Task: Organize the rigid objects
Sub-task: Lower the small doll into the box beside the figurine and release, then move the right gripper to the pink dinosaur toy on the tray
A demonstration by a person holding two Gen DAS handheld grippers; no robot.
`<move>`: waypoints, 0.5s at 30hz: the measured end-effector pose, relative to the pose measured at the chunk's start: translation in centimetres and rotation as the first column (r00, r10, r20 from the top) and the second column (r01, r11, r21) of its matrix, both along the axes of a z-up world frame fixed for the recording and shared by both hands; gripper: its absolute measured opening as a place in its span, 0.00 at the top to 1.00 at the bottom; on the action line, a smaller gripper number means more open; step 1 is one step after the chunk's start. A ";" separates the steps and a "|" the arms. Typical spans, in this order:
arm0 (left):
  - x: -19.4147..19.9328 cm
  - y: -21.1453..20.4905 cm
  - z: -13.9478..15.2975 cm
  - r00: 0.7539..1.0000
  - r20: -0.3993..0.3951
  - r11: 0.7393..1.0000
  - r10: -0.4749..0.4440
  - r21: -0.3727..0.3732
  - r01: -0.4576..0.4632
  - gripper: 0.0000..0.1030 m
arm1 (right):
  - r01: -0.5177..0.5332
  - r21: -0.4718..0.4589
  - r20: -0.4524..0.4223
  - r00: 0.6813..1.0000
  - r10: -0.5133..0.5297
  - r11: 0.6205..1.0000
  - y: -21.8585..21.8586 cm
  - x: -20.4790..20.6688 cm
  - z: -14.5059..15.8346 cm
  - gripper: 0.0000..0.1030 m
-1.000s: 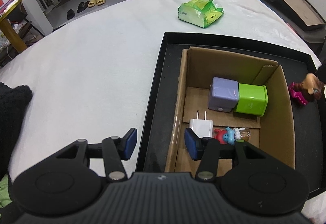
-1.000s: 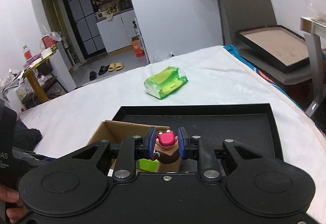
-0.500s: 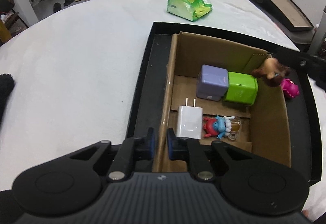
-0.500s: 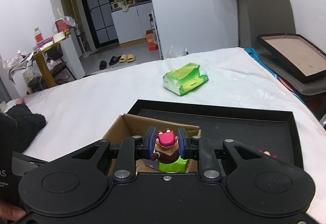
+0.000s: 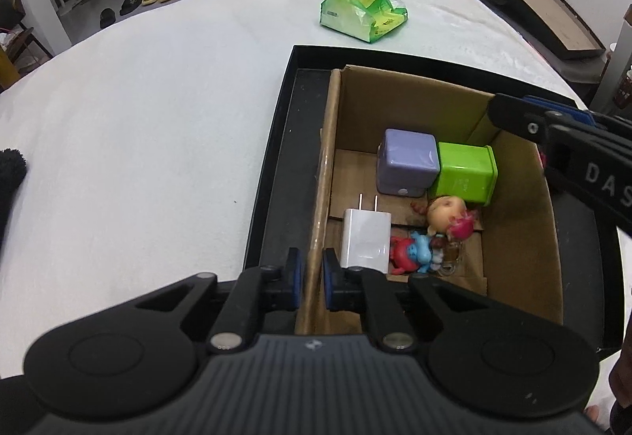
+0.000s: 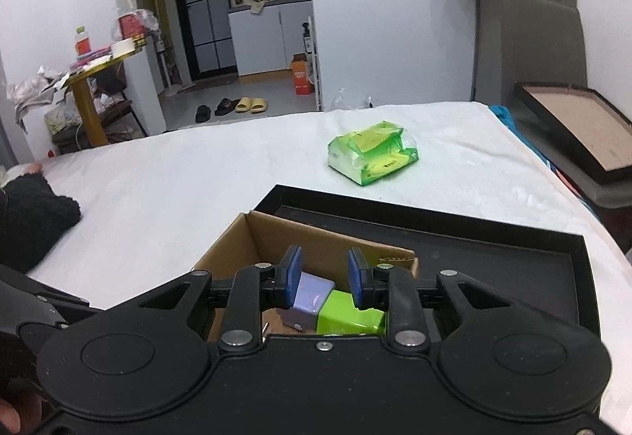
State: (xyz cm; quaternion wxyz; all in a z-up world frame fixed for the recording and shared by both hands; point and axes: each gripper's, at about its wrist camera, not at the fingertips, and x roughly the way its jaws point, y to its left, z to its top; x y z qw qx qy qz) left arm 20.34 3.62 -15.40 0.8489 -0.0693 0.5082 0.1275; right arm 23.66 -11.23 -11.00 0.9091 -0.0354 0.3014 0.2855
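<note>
Tongs on the right (image 6: 322, 279) hang open and empty above the cardboard box (image 5: 517, 253), over its far right corner, with the purple cube (image 6: 310, 294) and green tin (image 6: 349, 316) directly beneath. Left tongs (image 5: 312, 285) pinch the box's near left wall, steadying it inside the black tray (image 5: 272, 174) on the bed (image 5: 138, 127). The doll figure (image 5: 450, 215) lies on its side on the box floor, head toward the white charger (image 5: 365, 239), just nearer than the tin, touching the red-and-blue toy (image 5: 410, 253). Any re-grasp would favour the right side, I judge.

White walls (image 6: 395, 0), kitchen doorway (image 6: 264, 0)
</note>
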 end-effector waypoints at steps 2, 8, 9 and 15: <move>0.1 -0.1 0.0 1.000 -0.003 1.000 0.001 0.004 -0.001 0.90 | 0.015 0.007 0.003 1.000 -0.015 1.000 -0.4 -0.1 0.3 0.74; 0.4 -0.6 0.2 1.000 -0.019 1.000 0.000 0.028 0.000 0.89 | 0.064 0.029 0.007 0.998 -0.064 0.998 -1.8 0.0 0.7 0.67; 0.4 -0.6 0.2 1.000 -0.021 0.999 0.000 0.035 0.000 0.89 | 0.076 0.028 0.007 0.997 -0.076 0.997 -2.1 0.1 0.7 0.65; 0.6 -0.7 0.6 0.999 -0.031 0.999 0.019 0.051 -0.018 0.86 | 0.126 0.005 -0.001 0.992 -0.126 0.992 -3.5 1.1 0.2 0.55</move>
